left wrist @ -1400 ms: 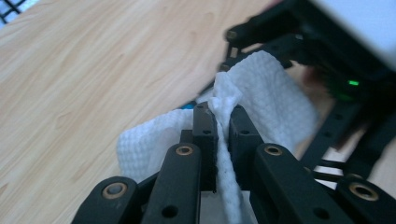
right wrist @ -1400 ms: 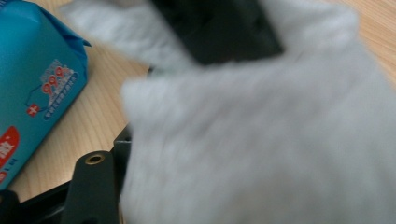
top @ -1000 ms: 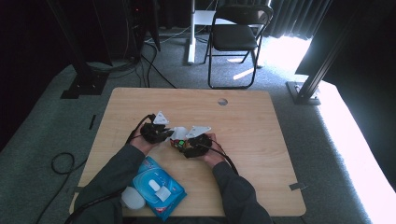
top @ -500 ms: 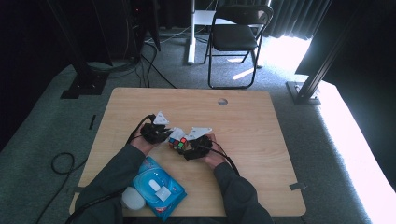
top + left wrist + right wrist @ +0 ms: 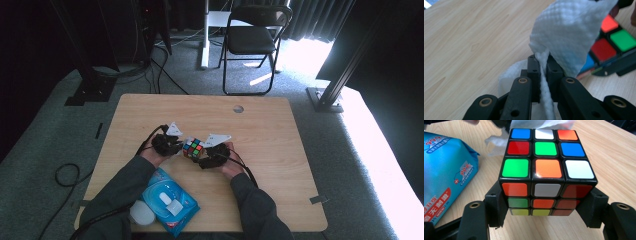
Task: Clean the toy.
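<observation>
left gripper [image 5: 543, 63] pinching white wipe [image 5: 571, 32] | right gripper [image 5: 546, 207] clamping cube [image 5: 546, 165] | blue pack [image 5: 446, 175] reads "999"

We see a wooden table [image 5: 260, 130] on grey carpet [image 5: 45, 140], a folding chair [image 5: 250, 40] behind, perhaps daylight at right.
</observation>
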Available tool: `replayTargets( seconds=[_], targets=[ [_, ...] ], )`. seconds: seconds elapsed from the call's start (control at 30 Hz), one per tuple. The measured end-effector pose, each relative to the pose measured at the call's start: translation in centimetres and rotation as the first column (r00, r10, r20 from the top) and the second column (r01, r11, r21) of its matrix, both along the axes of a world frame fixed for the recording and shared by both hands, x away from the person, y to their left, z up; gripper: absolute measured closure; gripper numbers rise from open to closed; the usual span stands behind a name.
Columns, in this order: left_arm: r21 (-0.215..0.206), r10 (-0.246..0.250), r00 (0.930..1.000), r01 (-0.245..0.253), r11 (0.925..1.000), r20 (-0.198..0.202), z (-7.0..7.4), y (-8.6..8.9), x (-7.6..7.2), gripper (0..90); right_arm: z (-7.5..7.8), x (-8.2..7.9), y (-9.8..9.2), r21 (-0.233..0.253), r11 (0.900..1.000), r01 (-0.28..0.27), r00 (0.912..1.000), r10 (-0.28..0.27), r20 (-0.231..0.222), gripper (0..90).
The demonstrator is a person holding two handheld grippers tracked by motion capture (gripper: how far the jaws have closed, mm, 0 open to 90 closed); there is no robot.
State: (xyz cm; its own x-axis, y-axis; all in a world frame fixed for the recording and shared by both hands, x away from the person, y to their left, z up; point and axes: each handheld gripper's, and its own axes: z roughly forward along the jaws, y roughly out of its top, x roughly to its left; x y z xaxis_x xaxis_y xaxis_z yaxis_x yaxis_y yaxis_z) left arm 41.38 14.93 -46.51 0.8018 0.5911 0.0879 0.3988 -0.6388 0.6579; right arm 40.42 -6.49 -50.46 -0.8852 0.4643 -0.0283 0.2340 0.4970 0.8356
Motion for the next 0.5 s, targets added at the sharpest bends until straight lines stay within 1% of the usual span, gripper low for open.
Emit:
replayTargets(
  seconds=[0.13, 0.27, 0.33, 0.5],
  targets=[
    [0.006, -0.007, 1.0, 0.007, 1.0, -0.005, -0.08, -0.08, -0.11, 84.8, 0.03, 0.16, -0.29, -0.002, 1.0, 0.014, 0.9999, -0.014, 0.0, 34.2],
    [0.004, -0.01, 0.9999, 0.01, 0.9999, -0.007, -0.08, 0.0, -0.15, 84.8, 0.03, 0.2, -0.37, -0.001, 1.0, 0.02, 0.9998, -0.02, 0.001, 34.2],
    [0.004, -0.014, 0.9999, 0.014, 0.9999, -0.009, -0.06, 0.11, -0.23, 84.8, 0.03, 0.26, -0.4, 0.0, 0.999, 0.032, 0.9995, -0.032, 0.005, 34.2],
    [-0.009, -0.018, 0.9998, 0.018, 0.9998, -0.01, 0.13, 0.19, -0.37, 84.8, 0.02, 0.4, -0.64, 0.0, 0.999, 0.044, 0.999, -0.044, -0.002, 34.2]
  ],
)
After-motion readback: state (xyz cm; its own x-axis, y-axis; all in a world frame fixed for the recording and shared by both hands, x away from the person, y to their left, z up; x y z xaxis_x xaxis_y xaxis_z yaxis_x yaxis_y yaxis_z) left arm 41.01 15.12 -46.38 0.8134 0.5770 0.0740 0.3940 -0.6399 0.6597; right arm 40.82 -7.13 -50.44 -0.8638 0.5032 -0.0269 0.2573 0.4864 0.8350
